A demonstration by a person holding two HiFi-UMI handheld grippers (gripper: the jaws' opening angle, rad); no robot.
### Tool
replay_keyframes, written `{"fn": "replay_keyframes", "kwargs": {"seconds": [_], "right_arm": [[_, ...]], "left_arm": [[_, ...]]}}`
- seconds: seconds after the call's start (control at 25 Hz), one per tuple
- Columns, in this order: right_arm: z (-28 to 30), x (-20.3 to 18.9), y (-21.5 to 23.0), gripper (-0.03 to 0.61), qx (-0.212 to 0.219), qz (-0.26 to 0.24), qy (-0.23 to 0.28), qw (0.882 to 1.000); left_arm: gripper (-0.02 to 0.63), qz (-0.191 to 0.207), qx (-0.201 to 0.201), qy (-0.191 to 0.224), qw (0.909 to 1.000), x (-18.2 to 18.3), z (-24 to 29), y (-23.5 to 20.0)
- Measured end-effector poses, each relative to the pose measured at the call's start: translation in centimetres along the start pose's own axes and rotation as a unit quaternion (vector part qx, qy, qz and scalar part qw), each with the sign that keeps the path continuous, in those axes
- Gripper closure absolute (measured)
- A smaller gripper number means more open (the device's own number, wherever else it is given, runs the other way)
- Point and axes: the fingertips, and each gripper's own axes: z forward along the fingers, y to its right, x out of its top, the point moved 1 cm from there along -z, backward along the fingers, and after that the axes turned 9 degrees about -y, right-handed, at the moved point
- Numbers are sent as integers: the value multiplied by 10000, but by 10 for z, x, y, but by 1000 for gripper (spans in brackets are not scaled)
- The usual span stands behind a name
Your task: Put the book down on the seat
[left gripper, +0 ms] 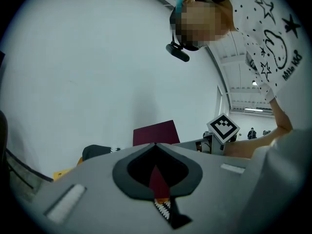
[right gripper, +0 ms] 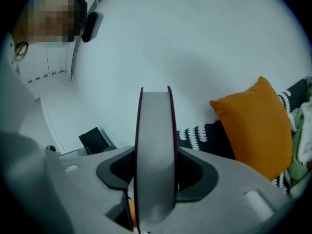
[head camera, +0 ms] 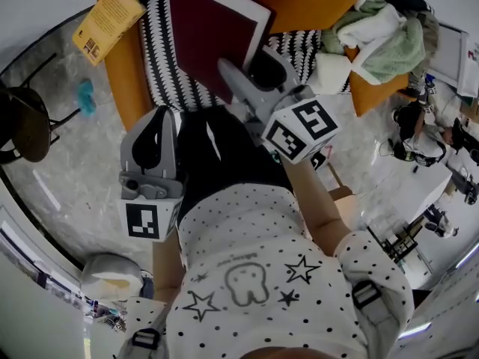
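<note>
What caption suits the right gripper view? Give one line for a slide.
Right tongs clamped on a thick maroon-covered book, seen edge-on; orange cushion and black-and-white patterned seat cover behind.

The book [head camera: 213,36] is dark red with white pages, and it is shut. It stands tilted on its edge over the orange seat [head camera: 161,69] with black and white zigzags.

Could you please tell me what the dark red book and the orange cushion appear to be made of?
The dark red hardcover book seems to have stiff board covers with a matte finish, possibly cloth or paper wrapped, since it stays flat though gripped at one edge. Its pale page block looks like paper. The orange cushion looks like soft matte fabric, judging by its plump, rounded outline. Its filling is hidden.
</note>
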Motion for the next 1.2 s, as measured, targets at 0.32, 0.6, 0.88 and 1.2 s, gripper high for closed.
{"fn": "replay_keyframes", "kwargs": {"seconds": [0.32,0.6,0.88,1.2], "right_arm": [[13,-25,13,356,22,90,-116,9999],[35,-46,32,356,-4,272,-184,9995],[58,-67,45,356,64,404,-254,9988],[93,-99,53,356,120,533,-500,9973]], "left_arm": [[617,114,184,240,9995,-14,-2,0],[617,57,1,355,9994,-27,10,-1],[617,-39,26,354,9994,-42,9,-5],[617,-211,-17,362,9991,-59,5,-11]]}}
